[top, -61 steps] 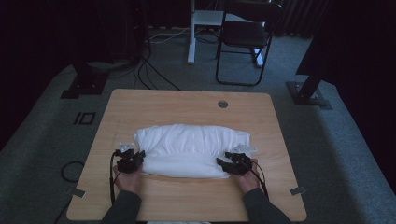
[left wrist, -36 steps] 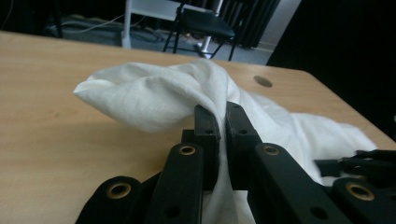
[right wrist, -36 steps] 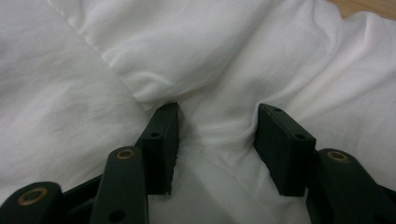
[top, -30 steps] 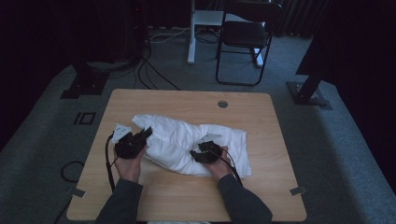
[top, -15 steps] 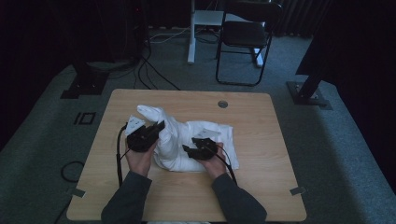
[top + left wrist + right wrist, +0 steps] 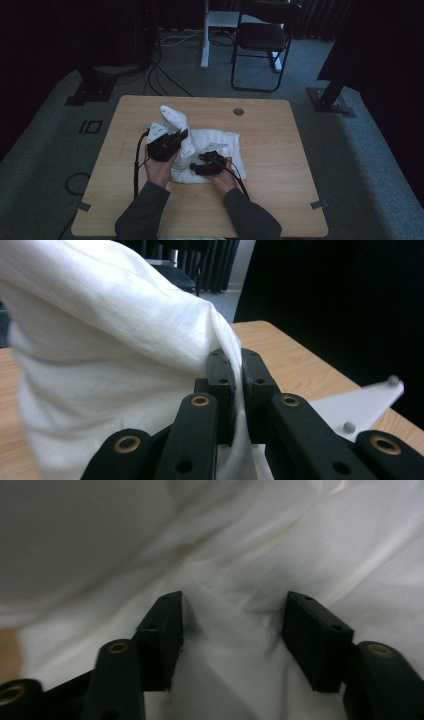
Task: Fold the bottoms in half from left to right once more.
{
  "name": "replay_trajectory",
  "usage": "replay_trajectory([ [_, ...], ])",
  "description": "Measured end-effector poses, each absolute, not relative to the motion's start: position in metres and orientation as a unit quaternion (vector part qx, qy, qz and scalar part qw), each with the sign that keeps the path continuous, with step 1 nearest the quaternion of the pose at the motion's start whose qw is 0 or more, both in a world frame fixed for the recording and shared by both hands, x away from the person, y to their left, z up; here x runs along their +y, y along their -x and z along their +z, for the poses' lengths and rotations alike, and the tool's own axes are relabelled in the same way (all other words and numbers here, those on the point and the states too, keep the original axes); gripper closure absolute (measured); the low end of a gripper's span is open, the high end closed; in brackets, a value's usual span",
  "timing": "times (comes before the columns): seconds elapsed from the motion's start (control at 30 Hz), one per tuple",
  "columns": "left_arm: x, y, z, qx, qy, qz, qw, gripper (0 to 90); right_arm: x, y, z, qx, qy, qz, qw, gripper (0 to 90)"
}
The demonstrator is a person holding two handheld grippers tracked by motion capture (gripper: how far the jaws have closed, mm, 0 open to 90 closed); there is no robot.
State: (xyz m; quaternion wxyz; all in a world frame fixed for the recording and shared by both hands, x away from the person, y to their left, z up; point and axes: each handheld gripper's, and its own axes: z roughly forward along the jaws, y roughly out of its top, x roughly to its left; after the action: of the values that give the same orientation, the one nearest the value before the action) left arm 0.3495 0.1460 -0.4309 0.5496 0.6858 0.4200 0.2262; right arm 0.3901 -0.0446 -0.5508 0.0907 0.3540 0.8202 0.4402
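Wooden table [image 6: 280, 165], grey carpet [image 6: 360, 150]

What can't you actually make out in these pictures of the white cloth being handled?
- High view: the right gripper is too small and dark to show its jaws.
- Left gripper view: the white cloth hides most of the table.
- Right gripper view: the cloth is blurred and its edges are cut off.

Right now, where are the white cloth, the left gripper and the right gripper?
white cloth [image 6: 220, 140], high view, on its flat folded part.
left gripper [image 6: 238, 382], left gripper view, between its tips clamped on cloth.
right gripper [image 6: 232, 612], right gripper view, between its parted tips.
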Motion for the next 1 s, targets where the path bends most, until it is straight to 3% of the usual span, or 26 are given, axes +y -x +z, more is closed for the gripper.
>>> replay_trajectory([
  [0.07, 0.148, -0.35, -0.432, 0.42, -0.687, 0.225, 0.548, 86.1, -0.055, -0.387, -0.54, 0.821, -0.336, 0.454, 0.087, 44.1],
  [0.13, 0.151, -0.349, -0.433, 0.42, -0.688, 0.226, 0.547, 86.1, -0.075, -0.381, -0.529, 0.806, -0.342, 0.47, 0.115, 45.3],
  [0.17, 0.152, -0.348, -0.433, 0.42, -0.687, 0.227, 0.548, 86.1, -0.098, -0.377, -0.523, 0.801, -0.351, 0.461, 0.154, 45.8],
  [0.3, 0.148, -0.349, -0.432, 0.418, -0.689, 0.226, 0.548, 86.1, -0.123, -0.378, -0.54, 0.818, -0.374, 0.402, 0.17, 45.8],
  [0.43, 0.14, -0.351, -0.432, 0.409, -0.698, 0.223, 0.544, 86.1, -0.122, -0.385, -0.562, 0.814, -0.391, 0.408, 0.136, 44.2],
  [0.73, 0.122, -0.351, -0.428, 0.387, -0.713, 0.214, 0.544, 86.1, -0.086, -0.386, -0.563, 0.813, -0.381, 0.419, 0.136, 47.6],
  [0.83, 0.12, -0.352, -0.43, 0.386, -0.718, 0.214, 0.539, 86.1, -0.075, -0.385, -0.56, 0.835, -0.341, 0.42, 0.097, 44.3],
  [1.0, 0.116, -0.354, -0.439, 0.378, -0.731, 0.202, 0.531, 86.1, -0.115, -0.381, -0.539, 0.791, -0.358, 0.486, 0.1, 42.8],
])
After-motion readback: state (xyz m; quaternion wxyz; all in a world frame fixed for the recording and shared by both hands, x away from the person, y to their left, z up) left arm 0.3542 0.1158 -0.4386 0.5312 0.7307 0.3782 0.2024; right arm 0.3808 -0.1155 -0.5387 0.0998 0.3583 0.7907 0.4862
